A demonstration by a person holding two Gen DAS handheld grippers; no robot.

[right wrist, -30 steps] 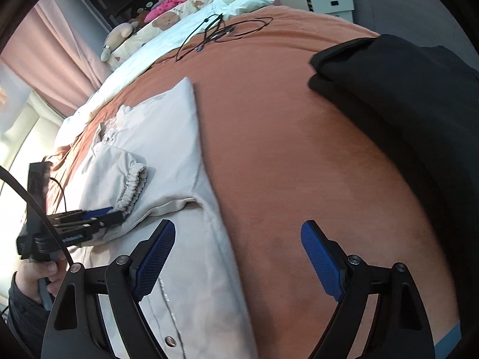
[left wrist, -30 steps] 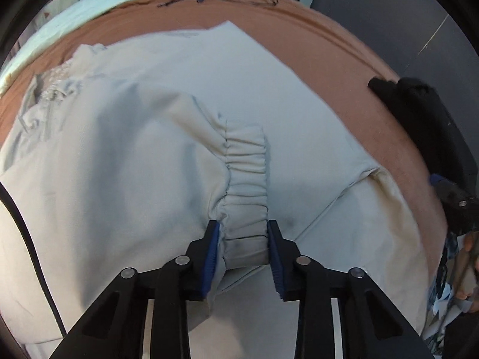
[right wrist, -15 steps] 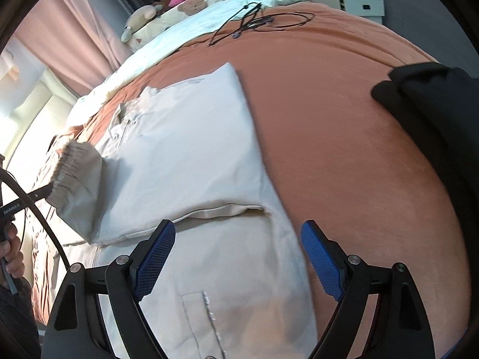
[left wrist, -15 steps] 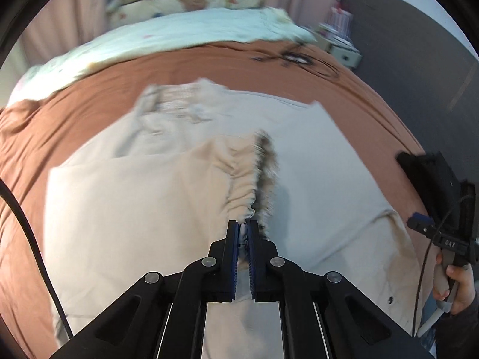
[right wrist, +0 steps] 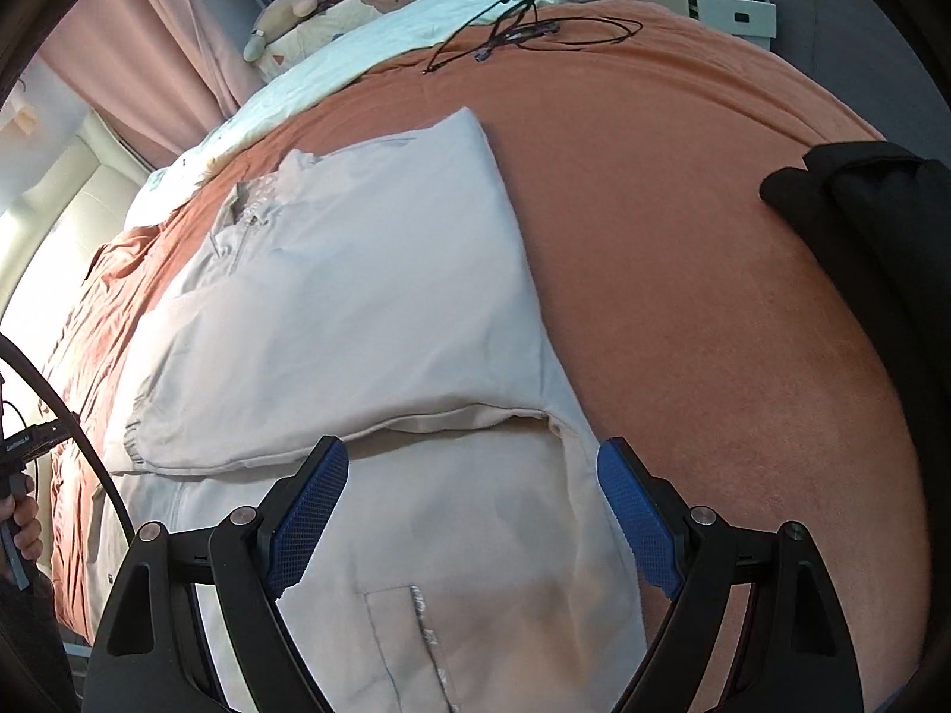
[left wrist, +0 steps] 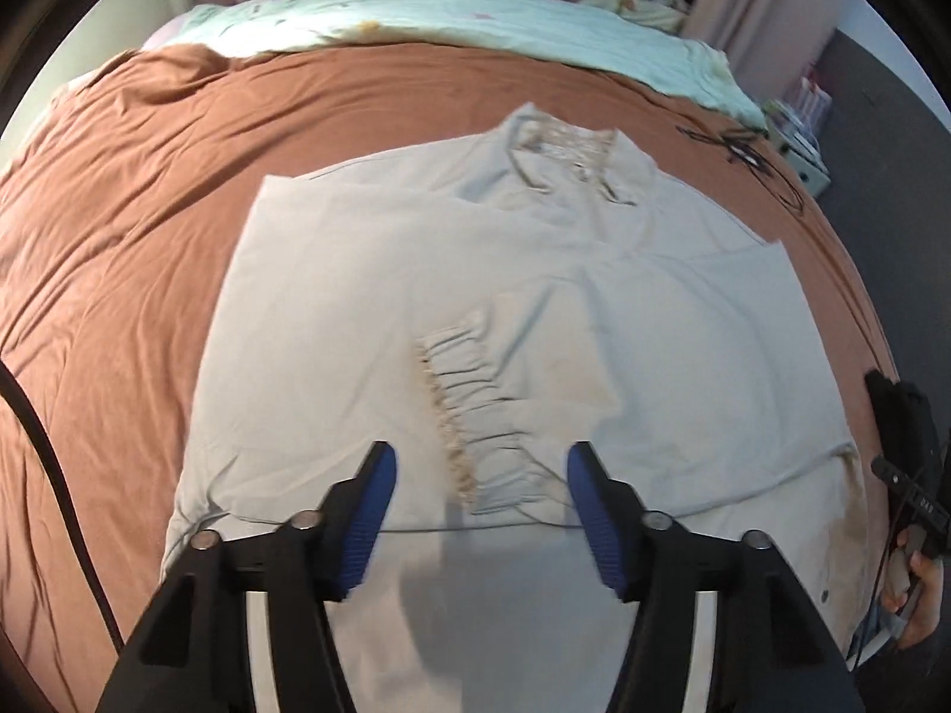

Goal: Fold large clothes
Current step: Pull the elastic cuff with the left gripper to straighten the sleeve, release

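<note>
A large beige jacket (left wrist: 368,321) lies flat on the brown bedspread (left wrist: 131,226), collar at the far end. Both sleeves are folded across the body. The elastic cuff (left wrist: 475,410) of one sleeve lies at the middle. My left gripper (left wrist: 478,511) is open and empty, just above and behind that cuff. In the right wrist view the jacket (right wrist: 368,273) fills the left half, with the folded sleeve edge and a pocket near me. My right gripper (right wrist: 469,511) is open and empty above the jacket's lower right part.
A black garment (right wrist: 879,226) lies on the bed's right side. Black cables (right wrist: 523,35) lie at the far end by a pale green quilt (left wrist: 475,24). A white nightstand (right wrist: 719,3) stands beyond. The bedspread (right wrist: 683,190) right of the jacket is bare.
My left gripper gripped the sleeve cuff, carried it across the jacket, then opened and let it go at the middle. My right gripper stayed open and moved left over the jacket.
</note>
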